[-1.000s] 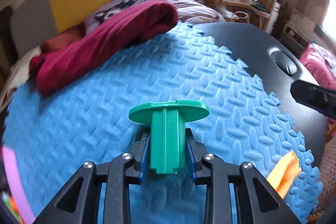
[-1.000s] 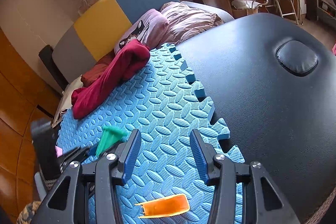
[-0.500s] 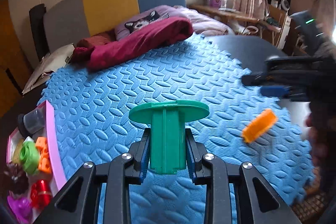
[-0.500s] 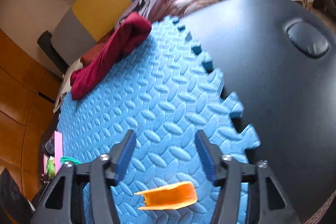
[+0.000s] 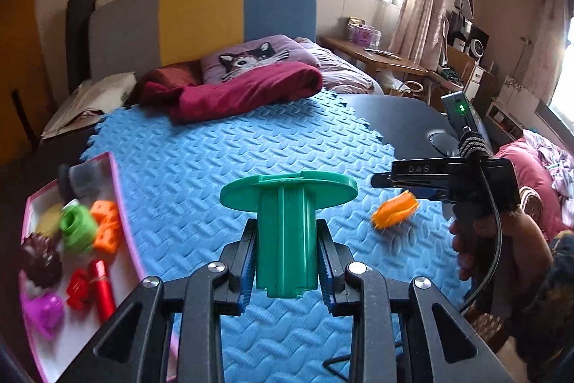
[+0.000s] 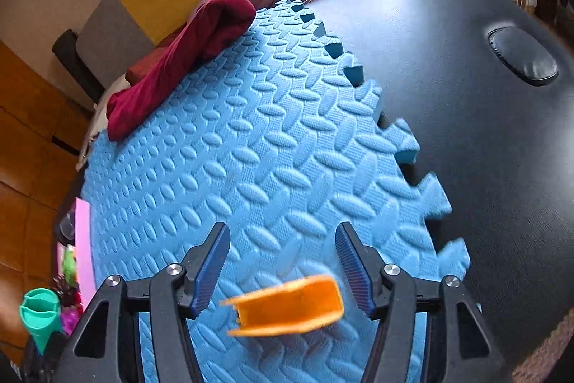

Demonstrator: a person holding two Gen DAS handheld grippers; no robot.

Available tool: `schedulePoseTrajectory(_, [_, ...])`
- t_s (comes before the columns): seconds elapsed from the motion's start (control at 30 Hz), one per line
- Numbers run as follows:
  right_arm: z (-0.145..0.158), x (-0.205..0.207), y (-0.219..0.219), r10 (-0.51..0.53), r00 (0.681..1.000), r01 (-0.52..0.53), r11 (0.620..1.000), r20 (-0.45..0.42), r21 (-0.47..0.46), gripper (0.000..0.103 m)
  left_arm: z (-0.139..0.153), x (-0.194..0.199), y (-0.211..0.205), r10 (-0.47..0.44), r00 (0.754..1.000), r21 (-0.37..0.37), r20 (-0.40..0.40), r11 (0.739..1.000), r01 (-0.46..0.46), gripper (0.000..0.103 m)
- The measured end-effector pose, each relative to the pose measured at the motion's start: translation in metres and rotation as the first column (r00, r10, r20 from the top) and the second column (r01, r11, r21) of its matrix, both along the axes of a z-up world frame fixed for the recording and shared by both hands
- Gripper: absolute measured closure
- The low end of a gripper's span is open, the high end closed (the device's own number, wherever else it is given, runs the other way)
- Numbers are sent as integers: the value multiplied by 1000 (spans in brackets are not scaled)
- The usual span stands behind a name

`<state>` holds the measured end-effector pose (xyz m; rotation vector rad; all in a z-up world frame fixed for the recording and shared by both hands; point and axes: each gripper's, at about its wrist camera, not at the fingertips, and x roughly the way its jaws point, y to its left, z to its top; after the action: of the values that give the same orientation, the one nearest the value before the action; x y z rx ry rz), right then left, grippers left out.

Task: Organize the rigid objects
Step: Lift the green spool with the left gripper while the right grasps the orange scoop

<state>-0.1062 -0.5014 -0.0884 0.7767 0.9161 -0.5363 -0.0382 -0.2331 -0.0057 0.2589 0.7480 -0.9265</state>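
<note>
My left gripper (image 5: 287, 261) is shut on a green plastic piece (image 5: 287, 221) with a round flange, held above the blue foam mat (image 5: 222, 167); the piece also shows in the right wrist view (image 6: 37, 314). An orange open-ended plastic block (image 6: 290, 306) lies on the mat between the open fingers of my right gripper (image 6: 283, 261); it also shows in the left wrist view (image 5: 394, 209), just under the right gripper (image 5: 380, 183). A pink-rimmed tray (image 5: 120, 207) at the mat's left edge holds several small toys.
A dark red cloth (image 5: 247, 90) and a cat-print pillow (image 5: 251, 56) lie at the mat's far edge. The mat sits on a black padded table (image 6: 484, 131) with an oval pad (image 6: 522, 60). A sofa back, desk and shelves stand behind.
My left gripper has swung left with the green piece, bringing the tray into view. My right gripper has moved down over the orange block, now between its open fingers.
</note>
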Motion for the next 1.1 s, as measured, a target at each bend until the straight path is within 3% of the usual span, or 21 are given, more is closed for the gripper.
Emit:
schedulePoseTrajectory(0.13, [1, -5, 24, -27, 1000, 27, 998, 9, -49, 38, -4, -1, 24, 19, 1000, -17, -12, 1000, -19, 73])
schedulePoseTrajectory(0.23, [0, -5, 37, -40, 998, 41, 999, 58, -16, 23, -6, 0, 35, 32, 999, -27, -24, 999, -32, 73])
schedulePoseTrajectory(0.27, [1, -1, 41, -34, 997, 35, 999, 75, -12, 23, -7, 0, 39, 36, 999, -32, -28, 999, -37, 73])
schedulePoseTrajectory(0.37, [-2, 20, 54, 51, 988, -66, 993, 146, 99, 23, -5, -1, 47, 42, 999, -46, -21, 998, -43, 73])
schedulePoseTrajectory(0.5, [-1, 42, 67, 169, 969, -196, 970, 178, 142, 23, 0, 2, 60, 63, 998, -63, -14, 996, -64, 73])
schedulePoseTrajectory(0.7, [8, 52, 77, 341, 939, -339, 940, 50, -43, 23, -2, 15, 82, 117, 993, -74, -20, 990, -118, 73])
schedulePoseTrajectory(0.87, [10, 70, 94, 483, 872, -490, 853, -81, -182, 23, -8, 23, 90, 148, 988, -71, -39, 986, -150, 73])
schedulePoseTrajectory(0.9, [8, 75, 97, 506, 856, -517, 832, -108, -202, 26, -9, 23, 91, 151, 988, -69, -41, 986, -153, 73])
schedulePoseTrajectory(0.97, [-2, 84, 106, 560, 805, -594, 766, -198, -247, 73, -10, 24, 92, 158, 987, -66, -44, 985, -160, 73])
schedulePoseTrajectory(1.03, [-5, 87, 117, 575, 780, -626, 704, -246, -336, 78, -11, 24, 94, 166, 985, -60, -43, 984, -168, 73])
schedulePoseTrajectory(1.1, [-8, 88, 117, 578, 779, -625, 696, -242, -353, 78, -13, 24, 95, 176, 983, -53, -44, 983, -178, 73])
